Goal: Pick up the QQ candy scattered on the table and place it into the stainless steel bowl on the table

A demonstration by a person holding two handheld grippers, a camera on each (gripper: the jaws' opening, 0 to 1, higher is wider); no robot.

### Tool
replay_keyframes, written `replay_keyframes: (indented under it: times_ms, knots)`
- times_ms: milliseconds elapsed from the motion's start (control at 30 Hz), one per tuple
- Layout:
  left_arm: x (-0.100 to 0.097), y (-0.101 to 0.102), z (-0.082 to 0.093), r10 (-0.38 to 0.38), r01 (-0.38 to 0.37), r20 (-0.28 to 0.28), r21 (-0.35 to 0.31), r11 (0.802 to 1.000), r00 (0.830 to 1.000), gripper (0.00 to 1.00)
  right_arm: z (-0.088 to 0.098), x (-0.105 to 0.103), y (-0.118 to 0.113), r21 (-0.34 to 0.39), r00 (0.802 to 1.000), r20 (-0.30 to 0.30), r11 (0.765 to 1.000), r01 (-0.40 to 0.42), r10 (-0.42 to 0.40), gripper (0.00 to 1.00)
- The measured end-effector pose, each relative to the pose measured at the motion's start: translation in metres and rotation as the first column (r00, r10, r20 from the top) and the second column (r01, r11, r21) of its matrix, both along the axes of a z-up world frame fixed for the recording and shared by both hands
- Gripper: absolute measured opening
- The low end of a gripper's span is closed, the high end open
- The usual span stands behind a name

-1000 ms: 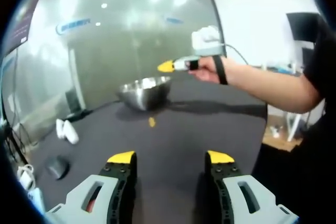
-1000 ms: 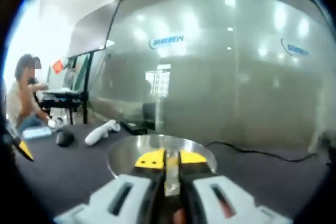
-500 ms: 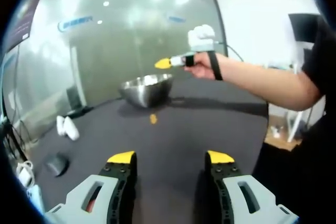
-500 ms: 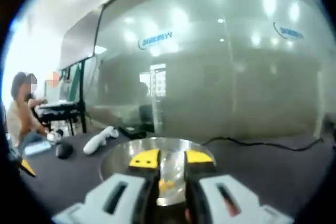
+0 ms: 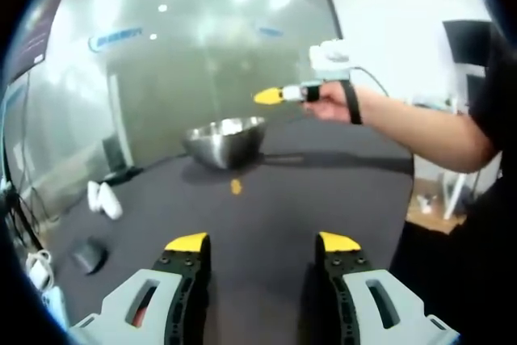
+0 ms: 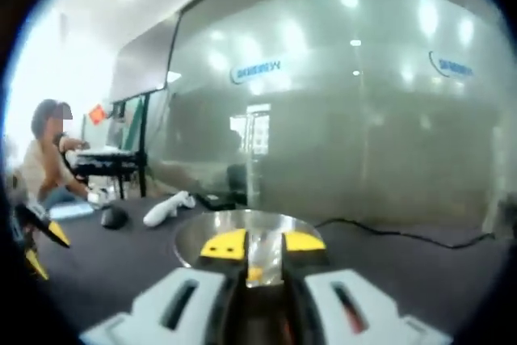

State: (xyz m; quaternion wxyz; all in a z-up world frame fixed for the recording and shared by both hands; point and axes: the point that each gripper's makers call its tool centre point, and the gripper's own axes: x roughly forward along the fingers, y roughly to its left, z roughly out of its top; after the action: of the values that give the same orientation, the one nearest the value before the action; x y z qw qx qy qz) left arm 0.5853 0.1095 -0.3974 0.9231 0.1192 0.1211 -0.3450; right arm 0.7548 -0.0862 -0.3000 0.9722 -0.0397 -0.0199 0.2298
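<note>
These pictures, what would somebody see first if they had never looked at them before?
Probably the shiny stainless steel bowl far back on the dark table, with the right gripper held in the air above and beside it. A small yellow candy lies on the table in front of the bowl. The left gripper waits low, jaws open.

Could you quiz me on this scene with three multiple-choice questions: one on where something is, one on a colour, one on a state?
1. Where does the loose candy lie?
A. on the dark table, in front of the steel bowl
B. on a chair
C. in a hand

2. What colour are the jaw tips?
A. red
B. yellow
C. blue

3. How does the left gripper stand?
A. shut on candy
B. shut, empty
C. open, empty

Answers: 1 A, it lies on the tabletop short of the bowl. 2 B, both tips are yellow. 3 C, table shows between its jaws.
</note>
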Motion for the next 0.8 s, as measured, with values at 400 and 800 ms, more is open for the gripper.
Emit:
replay_keyframes:
  times_ms: [400, 800]
  knots:
    - [0.002, -0.003, 0.001, -0.007, 0.007, 0.010, 0.011, 1.000, 1.000, 0.53, -0.045, -0.058, 0.015, -0.145, 0.959, -0.061, 0.948, -0.282, 0.276, 0.16]
    - [0.003, -0.001, 0.008, 0.002, -0.002, 0.033, 0.001, 1.000, 0.999, 0.53, -0.091, -0.043, 0.031, -0.151, 0.924, -0.192, 0.920, -0.362, 0.331, 0.16]
